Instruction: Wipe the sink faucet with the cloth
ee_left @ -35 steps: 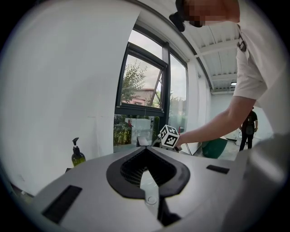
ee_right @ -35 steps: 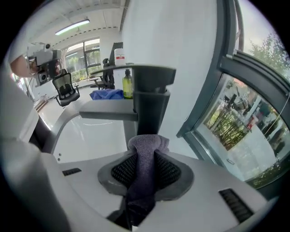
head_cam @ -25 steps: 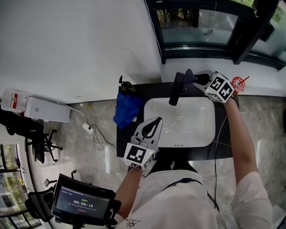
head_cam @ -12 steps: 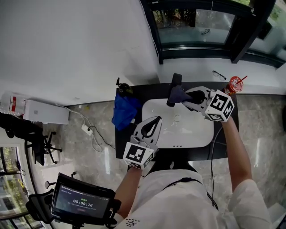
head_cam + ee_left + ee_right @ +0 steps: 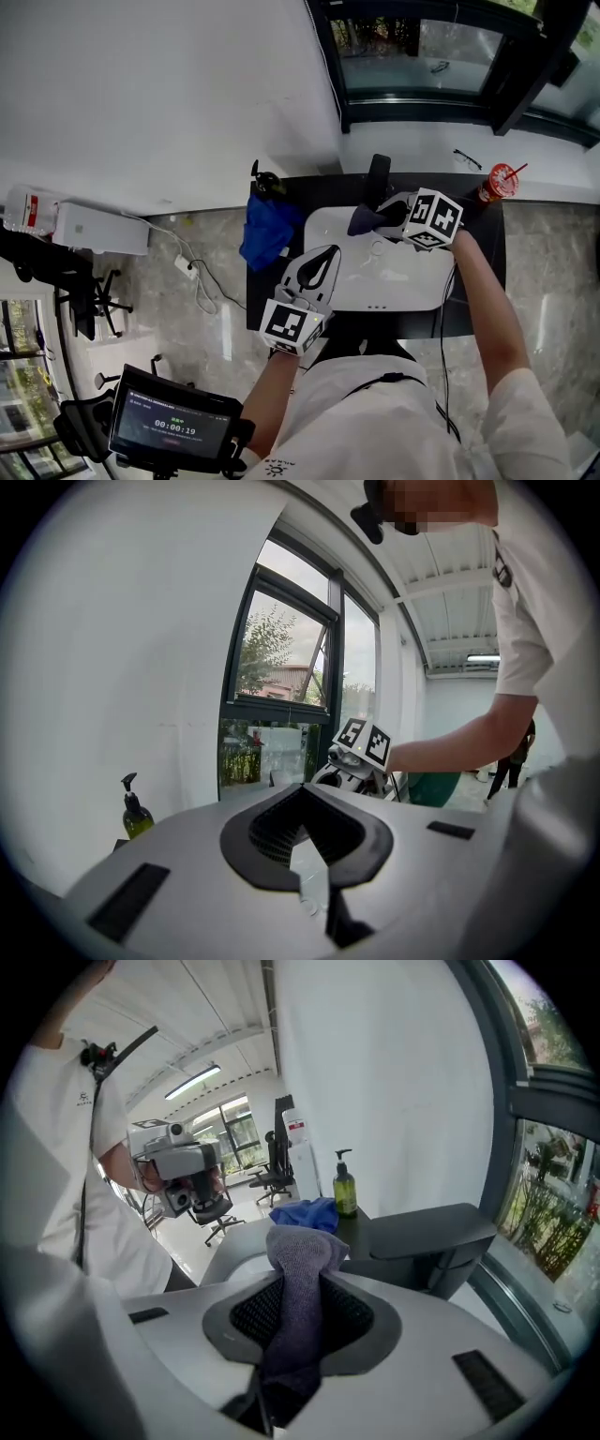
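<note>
Grey-purple cloth (image 5: 298, 1274) is bunched between the right gripper (image 5: 378, 219) jaws, which are clenched on it, with a tuft sticking out past the tips. In the head view we see the cloth (image 5: 364, 221) over the far end of the white sink (image 5: 403, 277), at the near tip of the black faucet (image 5: 378, 178). We cannot tell if cloth and faucet touch. In the right gripper view the faucet (image 5: 427, 1232) sits just right of the cloth, with its flat spout running across.

The right gripper comes in from the right, pointing left and down over the basin.

The left gripper (image 5: 328, 255) hangs over the near left edge of the sink, well apart from the faucet. Its own view shows the left gripper (image 5: 300, 794) with its tips meeting and nothing in them. Through the gap behind the tips we see only white basin.

The sink is set in a dark surface (image 5: 480, 246). A crumpled blue cloth (image 5: 267, 230) lies on the surface left of the sink, draping over its left edge. A green soap dispenser (image 5: 344, 1190) stands at the far left corner, just beyond the blue cloth. A red cup with straw (image 5: 497, 181) stands at the far right corner. Eyeglasses (image 5: 468, 158) lie on the white sill beyond it.

A screen device (image 5: 173, 422) is at near left, and a white box (image 5: 98, 230) sits on the floor at left.
</note>
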`<action>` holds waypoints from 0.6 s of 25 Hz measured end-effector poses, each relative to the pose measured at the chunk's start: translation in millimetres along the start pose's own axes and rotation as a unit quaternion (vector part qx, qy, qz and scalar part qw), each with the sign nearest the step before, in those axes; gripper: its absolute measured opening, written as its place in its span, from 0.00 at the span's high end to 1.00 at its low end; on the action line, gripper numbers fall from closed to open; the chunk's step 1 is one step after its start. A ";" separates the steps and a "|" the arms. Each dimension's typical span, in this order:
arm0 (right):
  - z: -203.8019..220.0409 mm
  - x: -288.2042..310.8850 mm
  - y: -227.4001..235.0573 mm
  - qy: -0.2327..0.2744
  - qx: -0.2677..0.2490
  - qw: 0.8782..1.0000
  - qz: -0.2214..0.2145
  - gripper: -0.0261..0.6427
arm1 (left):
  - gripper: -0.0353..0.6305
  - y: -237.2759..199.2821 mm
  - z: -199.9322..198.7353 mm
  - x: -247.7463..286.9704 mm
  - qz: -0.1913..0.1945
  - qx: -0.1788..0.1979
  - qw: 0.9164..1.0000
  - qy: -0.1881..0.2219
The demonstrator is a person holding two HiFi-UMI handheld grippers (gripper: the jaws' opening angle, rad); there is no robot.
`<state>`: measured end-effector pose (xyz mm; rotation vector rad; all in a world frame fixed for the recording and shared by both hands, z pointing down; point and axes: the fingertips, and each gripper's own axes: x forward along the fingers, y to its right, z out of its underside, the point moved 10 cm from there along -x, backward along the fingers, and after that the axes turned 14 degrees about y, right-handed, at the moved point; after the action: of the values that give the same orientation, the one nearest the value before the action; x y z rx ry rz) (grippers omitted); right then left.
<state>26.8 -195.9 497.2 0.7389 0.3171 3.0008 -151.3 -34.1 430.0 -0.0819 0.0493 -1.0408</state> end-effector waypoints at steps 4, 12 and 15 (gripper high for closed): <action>0.3 -1.4 18.5 -0.027 0.021 0.999 0.036 0.81 | 0.95 -2.5 0.0 -2.0 -0.006 -0.001 1.000 -0.001; 4.5 -16.8 44.5 -0.010 0.007 0.988 0.154 0.81 | 0.95 -2.2 0.0 -2.0 -0.004 -0.001 1.000 -0.001; 11.6 -27.0 46.0 0.005 0.013 0.983 0.183 0.81 | 0.95 -1.4 0.1 -1.2 -0.002 -0.001 1.000 -0.002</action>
<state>56.7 -240.9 504.4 0.8728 0.2451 3.3486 -153.1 -33.7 430.2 -0.0862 0.0468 -1.0441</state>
